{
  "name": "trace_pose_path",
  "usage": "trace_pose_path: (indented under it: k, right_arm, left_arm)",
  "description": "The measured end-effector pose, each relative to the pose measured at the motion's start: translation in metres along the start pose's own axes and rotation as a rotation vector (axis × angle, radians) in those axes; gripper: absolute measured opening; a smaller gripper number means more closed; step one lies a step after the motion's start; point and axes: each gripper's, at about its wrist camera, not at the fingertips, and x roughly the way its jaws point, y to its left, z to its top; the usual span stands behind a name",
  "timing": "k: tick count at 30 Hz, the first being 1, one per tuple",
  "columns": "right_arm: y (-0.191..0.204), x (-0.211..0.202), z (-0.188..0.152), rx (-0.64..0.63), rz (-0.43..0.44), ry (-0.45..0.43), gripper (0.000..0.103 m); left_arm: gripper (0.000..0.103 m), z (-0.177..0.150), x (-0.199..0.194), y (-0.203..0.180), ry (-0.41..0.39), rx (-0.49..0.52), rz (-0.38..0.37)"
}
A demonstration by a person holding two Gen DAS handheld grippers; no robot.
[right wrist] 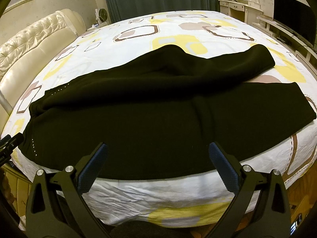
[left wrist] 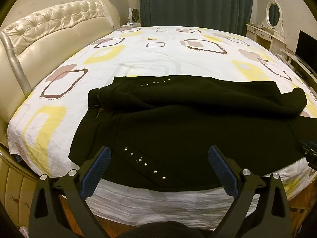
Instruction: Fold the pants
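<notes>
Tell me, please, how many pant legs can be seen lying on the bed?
2. The near leg lies flat along the bed's front edge; the far leg lies rumpled behind it, their ends apart. Both belong to the black pants.

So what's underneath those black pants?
The black pants lie on a patterned bed sheet, white with yellow and brown squares. The sheet shows all around them and between the two legs; the part directly beneath the fabric is covered, so it cannot be seen.

A home bedroom is shown by the big bed (left wrist: 158,55), padded headboard (left wrist: 53,29), curtains (left wrist: 196,2) and dressing table (left wrist: 265,35).
</notes>
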Motion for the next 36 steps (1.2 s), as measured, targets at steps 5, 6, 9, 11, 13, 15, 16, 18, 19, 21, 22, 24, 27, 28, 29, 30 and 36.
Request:
trace_pose_path:
  k: [5,6,9,11,13,15,16,18,19,21,22,24,27,28,29,30,36]
  right_arm:
    - [0.0001,0.0001,-0.0008,0.0,0.0,0.001,0.101]
    - [0.0001,-0.0002,-0.0009,0.001,0.0,0.0,0.101]
    - [0.0003,0.0001,-0.0004,-0.001,0.001,0.002,0.101]
    - [0.0006,0.0002,-0.0015,0.0,0.0,0.001,0.101]
    - [0.0004,0.0006,-0.0006,-0.001,0.001,0.003,0.101]
    - [0.0007,0.0008,-0.0014,0.0,0.001,0.004,0.101]
    - [0.0006,0.0016,-0.0004,0.0,0.002,0.004,0.101]
    - [0.0006,0.0018,-0.0007,-0.001,0.002,0.006,0.101]
    - [0.0009,0.0018,-0.0007,-0.001,0.002,0.006,0.101]
    - [0.0009,0.0019,-0.0007,-0.001,0.002,0.007,0.101]
    - [0.0009,0.0018,-0.0007,-0.001,0.002,0.007,0.101]
    - [0.0011,0.002,-0.0013,-0.001,0.002,0.007,0.101]
    - [0.0011,0.002,-0.0012,-0.001,0.002,0.007,0.101]
    - [0.0014,0.0022,-0.0013,-0.002,0.002,0.007,0.101]
    - [0.0014,0.0022,-0.0012,-0.001,0.003,0.007,0.101]
    - [0.0014,0.0023,-0.0013,-0.001,0.003,0.007,0.101]
    - [0.0014,0.0023,-0.0015,0.0,0.003,0.008,0.101]
  left_arm:
    - [0.098,-0.0003,-0.0004,0.0001,-0.001,0.0,0.002]
    - [0.098,0.0,-0.0002,0.0002,0.0,0.0,0.0]
    - [0.098,0.0006,-0.0007,0.0009,-0.001,0.002,0.0]
    - [0.098,0.0002,-0.0009,0.0012,-0.002,0.003,0.001]
    - [0.098,0.0002,-0.0009,0.0011,-0.001,0.003,0.0]
    - [0.098,0.0,-0.001,0.0013,-0.001,0.003,0.002]
    - [0.098,0.0001,-0.0008,0.0012,-0.001,0.004,0.0]
    - [0.098,0.0,-0.0012,0.0014,-0.003,0.003,0.002]
    - [0.098,0.0001,-0.0008,0.0012,-0.002,0.003,0.001]
    - [0.098,0.0001,-0.0009,0.0012,-0.002,0.003,0.0]
    - [0.098,0.0002,-0.0009,0.0012,-0.001,0.004,0.001]
    - [0.098,0.0002,-0.0009,0.0014,-0.001,0.004,0.0]
    - [0.098,0.0002,-0.0011,0.0015,-0.002,0.005,0.0]
    - [0.098,-0.0001,-0.0011,0.0018,-0.002,0.005,0.0]
    - [0.098,-0.0001,-0.0011,0.002,-0.003,0.006,0.002]
    - [0.098,-0.0003,-0.0011,0.0024,-0.003,0.007,0.002]
    - [0.098,-0.0007,-0.0009,0.0015,-0.003,0.007,0.003]
